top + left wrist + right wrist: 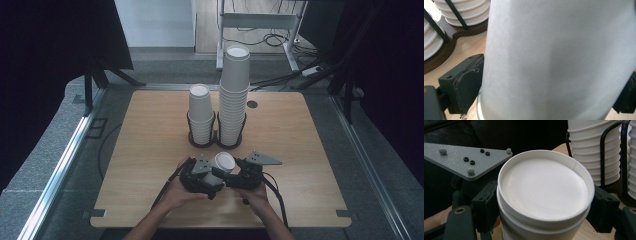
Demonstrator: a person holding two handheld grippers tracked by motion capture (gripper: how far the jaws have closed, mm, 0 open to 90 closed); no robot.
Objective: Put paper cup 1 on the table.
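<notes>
High view first: at six o'clock on the pale wooden table (150, 150) the person's two hands meet, the left gripper (212, 184) and the right gripper (235, 176) facing each other with a small white paper cup (220, 167) between them, bottom up and tilted toward the far side. The left hand (176, 195) wraps its gripper from seven o'clock, the right hand (256, 196) its own from five o'clock.

Right gripper view, close in: the cup (544, 192) shows as at least two nested cups, one rim sitting just under another, upturned base toward the camera. The two black jaws press on the lower cup's sides, at nine and three o'clock. The other gripper's grey three-cornered plate (466, 157) lies at ten o'clock.

Left gripper view: the white cup wall (556, 60) stands between the jaws; the pad (467, 85) at eight o'clock touches or nearly touches it, and I cannot tell whether it presses.

Farther off, toward twelve o'clock, stands a black wire holder (216, 136) with two upside-down stacks of white paper cups: a short stack (201, 114) on the left, a tall stack (234, 95) just beside it on the right, both well apart from the grippers.
</notes>
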